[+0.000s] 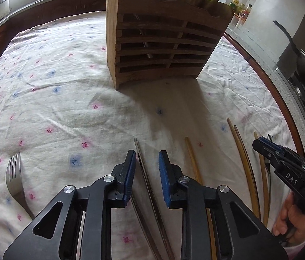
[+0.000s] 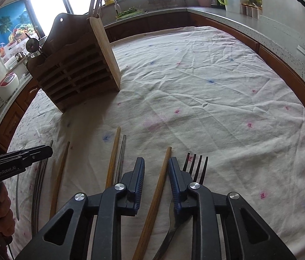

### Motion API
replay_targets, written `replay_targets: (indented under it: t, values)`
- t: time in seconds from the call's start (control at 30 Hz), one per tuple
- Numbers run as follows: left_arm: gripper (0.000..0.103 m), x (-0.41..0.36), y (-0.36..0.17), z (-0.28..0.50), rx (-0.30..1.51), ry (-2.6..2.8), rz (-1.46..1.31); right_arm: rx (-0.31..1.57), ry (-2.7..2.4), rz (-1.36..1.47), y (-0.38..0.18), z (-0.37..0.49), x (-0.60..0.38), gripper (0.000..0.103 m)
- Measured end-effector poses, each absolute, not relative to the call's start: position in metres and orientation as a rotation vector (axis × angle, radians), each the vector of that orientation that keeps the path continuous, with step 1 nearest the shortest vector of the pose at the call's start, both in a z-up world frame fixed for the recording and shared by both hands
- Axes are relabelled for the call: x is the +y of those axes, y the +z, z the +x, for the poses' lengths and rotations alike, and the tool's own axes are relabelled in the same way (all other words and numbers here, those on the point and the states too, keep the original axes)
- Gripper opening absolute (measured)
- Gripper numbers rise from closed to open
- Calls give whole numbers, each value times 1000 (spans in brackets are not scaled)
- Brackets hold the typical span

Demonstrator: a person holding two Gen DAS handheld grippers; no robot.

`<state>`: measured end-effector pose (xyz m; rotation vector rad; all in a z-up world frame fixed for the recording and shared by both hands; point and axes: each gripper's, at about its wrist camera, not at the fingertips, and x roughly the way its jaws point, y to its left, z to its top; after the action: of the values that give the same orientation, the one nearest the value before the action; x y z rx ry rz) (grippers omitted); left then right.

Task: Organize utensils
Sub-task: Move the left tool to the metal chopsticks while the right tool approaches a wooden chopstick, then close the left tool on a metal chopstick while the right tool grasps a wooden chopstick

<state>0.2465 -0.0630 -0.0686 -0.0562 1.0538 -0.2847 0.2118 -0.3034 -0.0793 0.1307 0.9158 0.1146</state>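
Wooden slatted utensil rack [image 1: 158, 43] already holds a few sticks; most remain on the cloth — left gripper [image 1: 147, 160] brackets dark metal chopsticks [image 1: 146, 173], right gripper [image 2: 156, 169] a wooden chopstick [image 2: 160, 184]; neither visibly clamps yet.

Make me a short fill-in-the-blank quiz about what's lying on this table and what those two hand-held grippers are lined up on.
1. The wooden utensil rack stands on a flowered ____.
2. Between the fingers of the right hand-held gripper lies a wooden ____.
3. Just right of that gripper, in the right wrist view, lies a dark fork with ____ tines.
4. The left hand-held gripper straddles a pair of dark chopsticks, and a silver ____ lies to its left on the cloth.

Missing words: tablecloth; chopstick; four; fork
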Motion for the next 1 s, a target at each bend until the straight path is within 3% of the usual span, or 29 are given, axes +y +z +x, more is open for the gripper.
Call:
replay_targets:
  t: [0.2,0.3,0.4,1.0]
  values:
    - [14,-72,-70,245,1034,-284,3,901,85,61,-81,213,-298,11]
    - [6,-74,-70,245,1024,-283,28,898,83,42,-81,213,-295,9]
    - [6,-70,-70,248,1033,-301,-19,904,98,85,-80,214,-299,7]
    - [3,-40,-7,207,919,-404,-179,800,203,226,-25,184,-302,5]
